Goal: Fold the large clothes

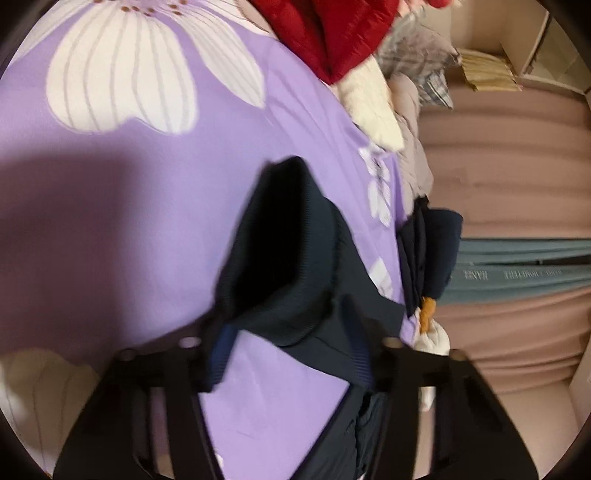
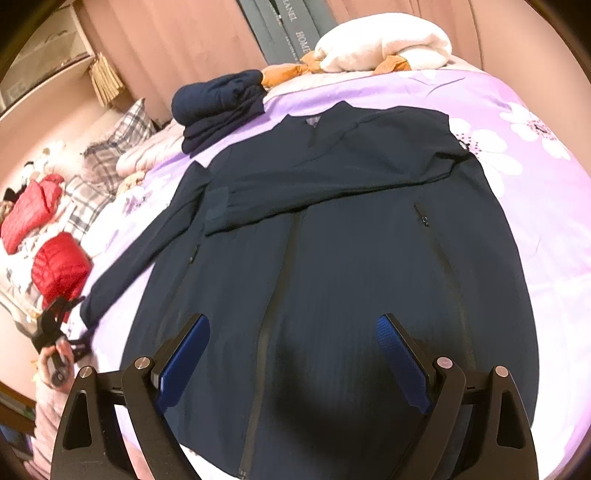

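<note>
Jacket cuff [image 1: 291, 258] between left jaws

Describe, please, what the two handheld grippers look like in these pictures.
The right gripper has a matte black frame with triangular cut-outs, round silver pivot pins and two long fingers faced with textured blue pads. The left gripper is the same build: black arms, round pins and blue ribbed pads. No cables or markings show. Seen from the right wrist, a hand grips the left gripper's black handle.

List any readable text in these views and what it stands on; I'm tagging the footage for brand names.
"HOME": grey-green curtain band, right wrist view.
"...ANEL": same band, beginning cut off.
Left wrist view: the band's lettering is blurred, unreadable.
Navy jacket: no readable label.
</note>
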